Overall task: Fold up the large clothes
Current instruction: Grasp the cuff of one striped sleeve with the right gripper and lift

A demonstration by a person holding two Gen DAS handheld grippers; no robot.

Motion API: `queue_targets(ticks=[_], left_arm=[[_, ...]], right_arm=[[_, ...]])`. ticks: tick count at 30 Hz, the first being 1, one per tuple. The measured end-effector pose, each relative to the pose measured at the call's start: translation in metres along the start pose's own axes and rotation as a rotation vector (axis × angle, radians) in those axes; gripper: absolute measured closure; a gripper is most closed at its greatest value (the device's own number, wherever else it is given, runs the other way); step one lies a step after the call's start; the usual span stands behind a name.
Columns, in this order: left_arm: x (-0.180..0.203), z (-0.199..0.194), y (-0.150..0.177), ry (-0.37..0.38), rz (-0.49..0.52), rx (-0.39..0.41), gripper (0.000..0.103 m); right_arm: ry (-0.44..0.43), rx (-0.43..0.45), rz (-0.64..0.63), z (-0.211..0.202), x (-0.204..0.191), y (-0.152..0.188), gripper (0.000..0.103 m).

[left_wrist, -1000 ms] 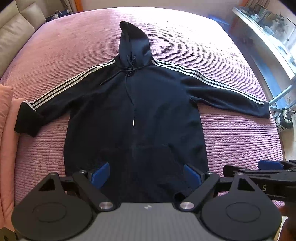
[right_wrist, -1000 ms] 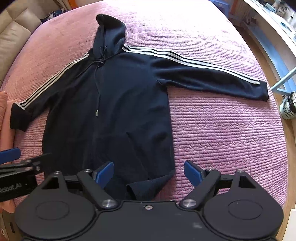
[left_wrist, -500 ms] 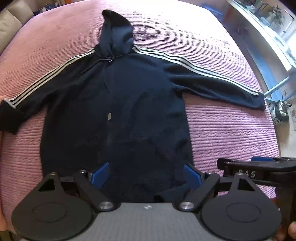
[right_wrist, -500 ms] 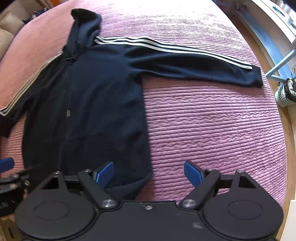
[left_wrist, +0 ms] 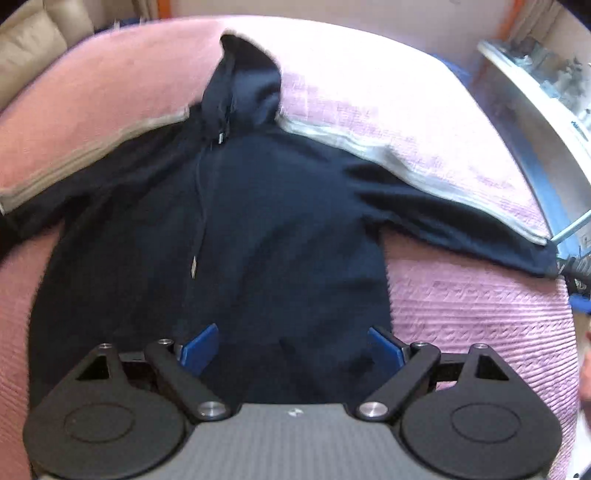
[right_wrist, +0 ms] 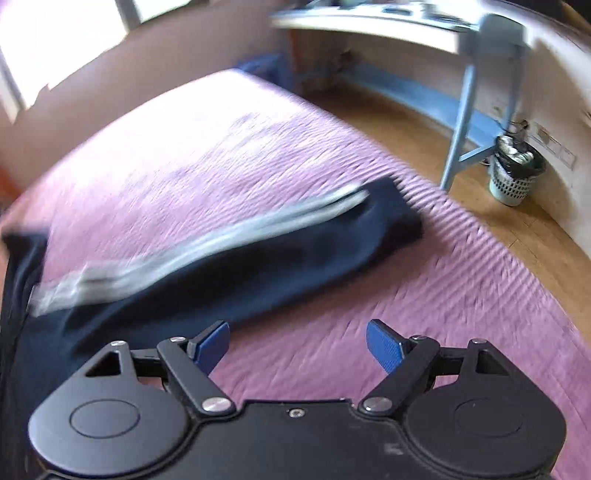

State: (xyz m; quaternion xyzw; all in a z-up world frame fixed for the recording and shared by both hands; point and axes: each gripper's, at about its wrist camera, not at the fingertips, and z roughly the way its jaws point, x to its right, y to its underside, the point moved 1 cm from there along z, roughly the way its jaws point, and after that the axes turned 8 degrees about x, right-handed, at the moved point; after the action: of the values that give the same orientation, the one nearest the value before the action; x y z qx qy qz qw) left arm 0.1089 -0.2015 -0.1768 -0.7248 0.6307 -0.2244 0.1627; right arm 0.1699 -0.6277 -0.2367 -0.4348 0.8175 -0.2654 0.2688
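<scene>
Two spread tools over a hoodie on the bed

From the left wrist camera, a dark navy hoodie (left_wrist: 258,229) lies flat on its back across a pink quilted bed (left_wrist: 480,302), hood pointing away toward the far edge. Both sleeves are stretched out sideways, each with pale stripes running along its upper edge, though the stripes are smeared by blur. A drawstring with a small metal tip hangs down the chest. The left tool (left_wrist: 291,349) hovers low over the bottom hem of the hoodie, its two blue fingers (left_wrist: 199,347) spread wide with dark cloth showing between them; neither pad is pinching anything. A beige cushion (left_wrist: 33,51) sits at the far left corner past the bed, and a pale shelf (left_wrist: 535,110) with clutter runs along the right wall.

From the right wrist camera, the view is turned toward the hoodie's one outstretched sleeve (right_wrist: 258,254), which lies across the bed (right_wrist: 443,295) with its cuff near the bed's side edge. The right tool (right_wrist: 299,347) has its jaws spread apart too, holding nothing, with only pink quilt between the blue fingers (right_wrist: 384,347); the left finger sits just beside the lower edge of the sleeve. Beyond the bed are a wooden floor (right_wrist: 517,229), a table (right_wrist: 388,26) on light blue legs, and a small mesh wastebasket (right_wrist: 513,177) standing by the wall. Much of this picture is blurred.
</scene>
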Motion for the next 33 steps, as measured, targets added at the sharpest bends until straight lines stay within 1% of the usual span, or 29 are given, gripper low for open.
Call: queue_targets(ticks=[2,4,6,8,9,11,12,13,15,16,17,18,19,22,25,28,29,31,32,33], left_arm=[[-0.005,0.016,0.013,0.012,-0.005,-0.014,0.015],[-0.008,0.029,0.024,0.001,0.013,-0.012,0.015],[-0.011,0.042,0.032,-0.012,0.037,-0.005,0.015],[-0.011,0.051,0.039,-0.028,0.054,0.001,0.015],[-0.011,0.055,0.043,-0.036,0.057,0.003,0.015],[-0.013,0.060,0.048,-0.046,0.055,-0.001,0.015],[-0.014,0.063,0.052,-0.049,0.049,-0.006,0.015],[-0.016,0.064,0.055,-0.050,0.041,-0.012,0.015],[-0.018,0.068,0.061,-0.050,0.028,-0.028,0.015],[-0.020,0.069,0.064,-0.052,0.026,-0.034,0.015],[-0.020,0.068,0.066,-0.054,0.026,-0.038,0.015],[-0.022,0.067,0.067,-0.056,0.026,-0.038,0.016],[-0.024,0.066,0.068,-0.058,0.028,-0.033,0.016],[-0.036,0.059,0.069,-0.075,0.030,0.000,0.016],[-0.053,0.053,0.068,-0.090,0.010,0.019,0.016],[-0.076,0.047,0.063,-0.090,-0.022,0.044,0.016],[-0.086,0.044,0.062,-0.094,-0.028,0.057,0.017],[-0.102,0.040,0.057,-0.100,-0.025,0.086,0.023],[-0.109,0.037,0.054,-0.103,-0.019,0.103,0.028],[-0.116,0.036,0.050,-0.105,-0.015,0.113,0.030]], right_arm=[[-0.008,0.021,0.076,0.033,0.027,-0.016,0.005],[-0.014,0.033,0.130,0.065,0.047,-0.028,0.005],[0.005,0.033,0.170,0.093,0.063,-0.034,0.009],[0.014,0.021,0.222,0.116,0.078,-0.036,0.010],[0.008,0.014,0.244,0.124,0.083,-0.035,0.012],[0.021,0.003,0.290,0.142,0.090,-0.032,0.014],[0.020,0.020,0.305,0.142,0.088,-0.030,0.014],[0.020,0.054,0.315,0.143,0.087,-0.029,0.017],[0.035,0.076,0.313,0.144,0.082,-0.030,0.063],[0.037,0.072,0.311,0.146,0.080,-0.030,0.064],[0.034,0.086,0.315,0.146,0.079,-0.030,0.073],[0.026,0.094,0.320,0.146,0.078,-0.030,0.078],[0.018,0.092,0.324,0.145,0.076,-0.030,0.078],[0.008,0.121,0.307,0.126,0.059,-0.031,0.079],[-0.006,0.163,0.237,0.100,0.028,-0.034,0.079],[-0.051,0.212,0.142,0.068,-0.019,-0.036,0.079],[-0.077,0.226,0.097,0.054,-0.042,-0.035,0.079],[-0.125,0.251,0.025,0.031,-0.080,-0.031,0.079],[-0.154,0.266,-0.012,0.017,-0.104,-0.027,0.079],[-0.185,0.276,-0.047,0.003,-0.130,-0.022,0.079]])
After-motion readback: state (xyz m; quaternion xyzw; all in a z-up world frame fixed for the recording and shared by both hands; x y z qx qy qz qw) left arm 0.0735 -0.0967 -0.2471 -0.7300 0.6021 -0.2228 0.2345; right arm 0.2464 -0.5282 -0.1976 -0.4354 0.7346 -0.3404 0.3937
